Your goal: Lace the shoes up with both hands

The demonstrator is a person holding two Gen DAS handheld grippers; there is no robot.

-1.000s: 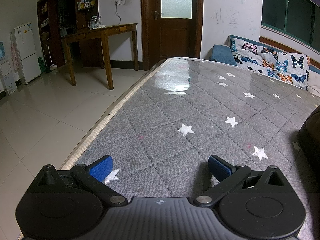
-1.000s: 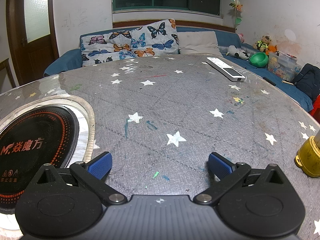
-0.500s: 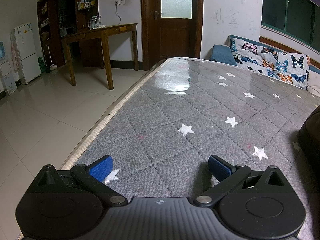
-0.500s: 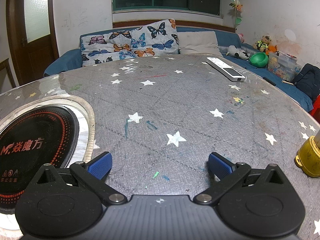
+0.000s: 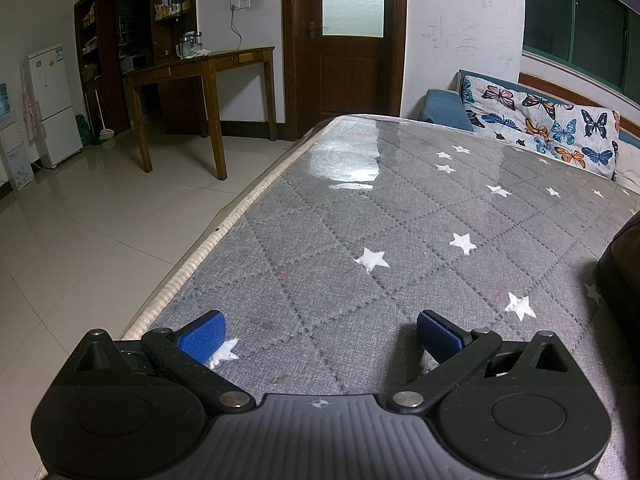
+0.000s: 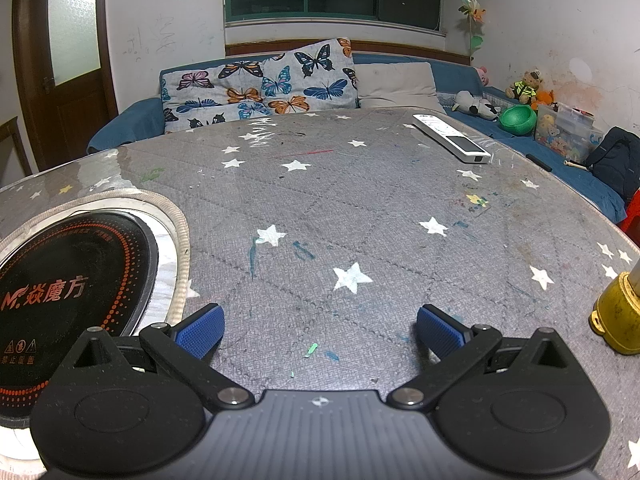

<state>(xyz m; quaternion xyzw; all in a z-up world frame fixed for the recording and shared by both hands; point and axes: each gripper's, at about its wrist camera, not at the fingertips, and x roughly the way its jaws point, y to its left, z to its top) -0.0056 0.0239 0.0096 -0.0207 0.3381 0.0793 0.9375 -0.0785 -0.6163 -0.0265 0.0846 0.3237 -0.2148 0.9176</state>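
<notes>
- Left wrist view is filled mostly by the table [image 5: 400, 216], a broad top under a grey quilted cover with white stars and a glossy clear sheet; it serves as the work surface, and both tools sit low over its near part, likely a rest pose ahead of the job.
- Right wrist view shows the same table with a sofa [image 6: 132, 124] and butterfly cushions [image 6: 264, 84] behind it, pushed against the far edge so seated people can reach the top.
- Induction cooker [image 6: 68, 292], a black round plate, is sunk into a ringed cut-out of the cover so that it sits flush.
- Dark rounded mass [image 5: 622, 276] at the right edge of the left view may be the shoe, but too little of it shows to say; no lace or eyelet is visible in either view, so the task's thing is not surely located.
- Left gripper [image 5: 318, 330] has its blue pads wide apart with nothing between them, hovering near the table's left edge.
- Right gripper [image 6: 320, 328] is likewise spread and empty, beside the cooker.
- Remote control [image 6: 452, 138] lies flat far off toward the sofa, out of the working zone.
- Yellow object [image 6: 618, 316] stands at the right edge, cut off by the frame.
- Judged from this, lacing has not begun; finding the shoe comes first.
</notes>
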